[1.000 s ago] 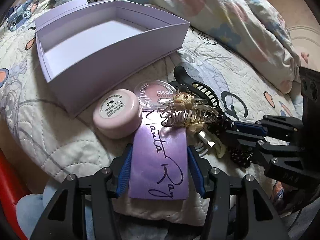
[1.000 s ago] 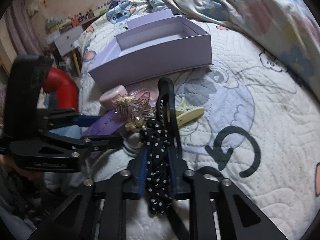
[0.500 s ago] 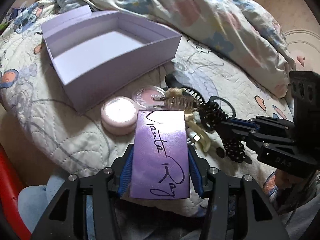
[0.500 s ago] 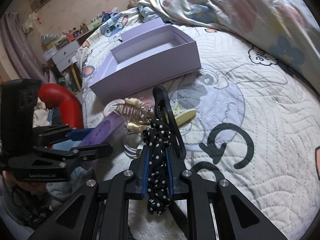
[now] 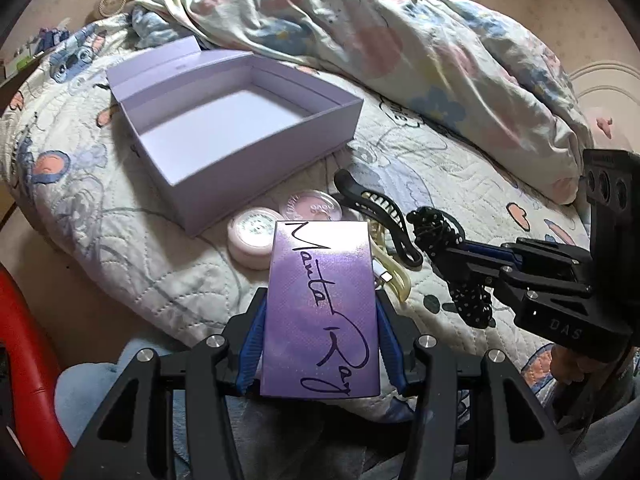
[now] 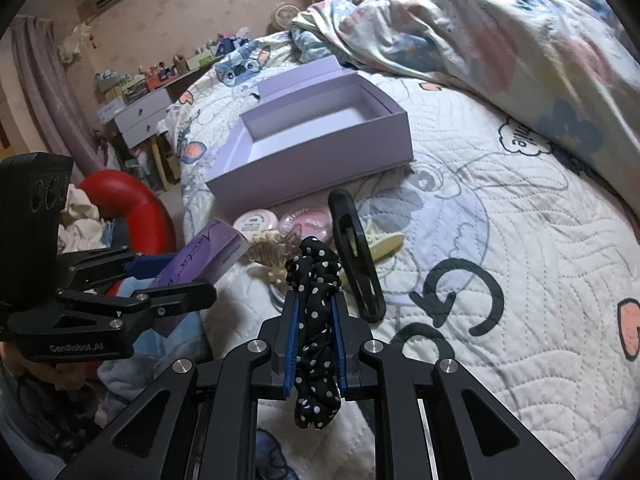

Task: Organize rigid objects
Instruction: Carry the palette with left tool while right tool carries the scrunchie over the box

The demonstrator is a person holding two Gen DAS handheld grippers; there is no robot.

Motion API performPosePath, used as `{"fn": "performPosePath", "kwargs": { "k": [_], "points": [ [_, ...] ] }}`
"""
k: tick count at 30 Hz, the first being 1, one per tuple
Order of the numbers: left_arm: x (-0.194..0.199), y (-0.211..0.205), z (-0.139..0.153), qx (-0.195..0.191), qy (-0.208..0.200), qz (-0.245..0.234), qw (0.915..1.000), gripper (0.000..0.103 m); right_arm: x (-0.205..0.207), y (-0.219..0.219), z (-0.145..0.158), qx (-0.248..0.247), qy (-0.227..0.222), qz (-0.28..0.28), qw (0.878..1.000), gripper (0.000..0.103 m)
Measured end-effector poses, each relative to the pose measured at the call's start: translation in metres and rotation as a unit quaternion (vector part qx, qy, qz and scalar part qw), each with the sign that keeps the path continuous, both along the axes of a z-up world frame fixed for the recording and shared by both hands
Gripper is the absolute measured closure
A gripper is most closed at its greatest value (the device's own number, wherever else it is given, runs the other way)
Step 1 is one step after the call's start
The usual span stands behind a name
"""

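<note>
Cardboard, smooth and matte lilac, forms the open rectangular box (image 5: 240,148) lying on the quilted bedspread (image 5: 460,168), its hinged lid flap standing behind and its white floor bare. The left gripper (image 5: 320,312) clamps a flat purple carton (image 5: 323,312) between its blue pads; the carton's glossy face shades from pale to deep violet and carries black handwritten script, and it is held clear of the bed, just in front of the clutter. The right gripper (image 6: 314,344) is closed tight on a black polka-dot scrunchie (image 6: 314,320), soft gathered fabric that bunches above the fingertips and hangs limp below them.

Between the box and the grippers lie the remaining pieces: two round pink cosmetic jars (image 6: 256,222), side by side and close to the box's near wall, one with a printed label on its base, the other with a clear lid; a gold wire hair claw (image 6: 272,250) with thin curved teeth; a long black plastic hair claw (image 6: 354,256), glossy and arched; and a pale yellow clip (image 6: 384,238) partly under it. A rumpled floral duvet (image 5: 380,40) is heaped behind. The bedspread is white, stitched in wavy lines and printed with cartoon figures.
</note>
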State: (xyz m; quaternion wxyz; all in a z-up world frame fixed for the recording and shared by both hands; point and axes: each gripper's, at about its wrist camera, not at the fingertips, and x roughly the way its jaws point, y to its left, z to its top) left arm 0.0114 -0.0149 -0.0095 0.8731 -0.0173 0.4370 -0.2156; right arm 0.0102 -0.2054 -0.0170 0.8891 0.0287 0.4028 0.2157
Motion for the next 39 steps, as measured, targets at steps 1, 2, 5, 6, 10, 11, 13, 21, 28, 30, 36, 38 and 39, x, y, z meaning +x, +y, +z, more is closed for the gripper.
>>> {"fn": "performPosePath", "kwargs": {
  "k": [1, 2, 5, 6, 10, 11, 13, 21, 28, 30, 36, 38, 39],
  "points": [
    [0.0, 0.001, 0.003, -0.001, -0.003, 0.003, 1.0, 0.053, 0.0, 0.001, 0.001, 0.002, -0.001, 0.001, 1.0, 0.088],
    [-0.001, 0.001, 0.005, -0.002, -0.004, 0.005, 1.0, 0.053, -0.001, 0.001, 0.002, 0.003, -0.003, 0.002, 1.0, 0.088],
    [0.001, 0.002, 0.011, -0.001, -0.012, 0.01, 0.9999, 0.053, -0.001, 0.002, 0.006, 0.006, -0.008, 0.004, 1.0, 0.088],
    [0.001, 0.002, 0.012, -0.001, -0.014, 0.012, 0.9998, 0.053, 0.0, 0.002, 0.008, 0.008, -0.011, 0.006, 1.0, 0.088],
    [0.008, 0.005, 0.02, -0.004, -0.021, 0.02, 0.9996, 0.053, 0.005, 0.005, 0.017, 0.01, -0.02, 0.01, 1.0, 0.088],
    [0.01, 0.006, 0.022, -0.004, -0.024, 0.021, 0.9995, 0.053, 0.007, 0.005, 0.019, 0.009, -0.023, 0.012, 1.0, 0.088],
    [0.013, 0.008, 0.028, -0.005, -0.03, 0.025, 0.9992, 0.053, 0.011, 0.007, 0.022, 0.007, -0.027, 0.015, 0.999, 0.088],
    [0.032, 0.014, 0.044, -0.003, -0.049, 0.035, 0.9982, 0.053, 0.032, 0.018, 0.039, 0.025, -0.037, 0.044, 0.998, 0.088],
    [0.052, 0.018, 0.057, 0.007, -0.063, 0.038, 0.9972, 0.053, 0.056, 0.026, 0.049, 0.041, -0.042, 0.059, 0.997, 0.088],
    [0.059, 0.018, 0.06, 0.01, -0.066, 0.039, 0.997, 0.053, 0.061, 0.027, 0.052, 0.04, -0.045, 0.063, 0.996, 0.088],
    [0.081, 0.019, 0.066, 0.013, -0.073, 0.043, 0.9963, 0.053, 0.081, 0.034, 0.059, 0.035, -0.053, 0.078, 0.995, 0.088],
    [0.087, 0.018, 0.067, 0.012, -0.074, 0.044, 0.9962, 0.053, 0.089, 0.035, 0.062, 0.033, -0.056, 0.079, 0.995, 0.088],
    [0.09, 0.018, 0.068, 0.012, -0.075, 0.045, 0.9961, 0.053, 0.092, 0.035, 0.063, 0.032, -0.057, 0.081, 0.995, 0.088]
  ]
}}
